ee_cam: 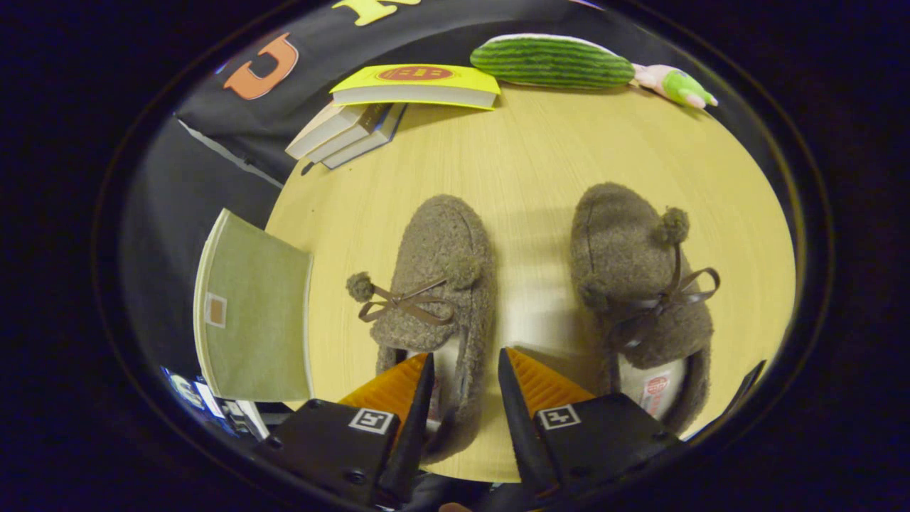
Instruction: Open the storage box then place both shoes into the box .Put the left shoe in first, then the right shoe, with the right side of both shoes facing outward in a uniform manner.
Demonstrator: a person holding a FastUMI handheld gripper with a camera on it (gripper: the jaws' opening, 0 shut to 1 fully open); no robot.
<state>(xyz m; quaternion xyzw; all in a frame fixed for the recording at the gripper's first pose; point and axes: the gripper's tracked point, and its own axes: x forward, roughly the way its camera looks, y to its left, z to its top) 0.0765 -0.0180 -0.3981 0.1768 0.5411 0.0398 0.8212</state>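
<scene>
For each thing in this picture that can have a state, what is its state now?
tool: open, fingers either side of the left shoe's heel wall, not pressing.
left shoe: upright on the table, bow tied.
right shoe: upright on the table, bow tied, apart from the left one.
storage box: green, beside the left shoe; lid state unclear.
books: closed, stacked.

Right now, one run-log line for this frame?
claw: open, straddling left shoe's heel wall | right shoe: on table, untouched | storage box: beside left shoe
</scene>
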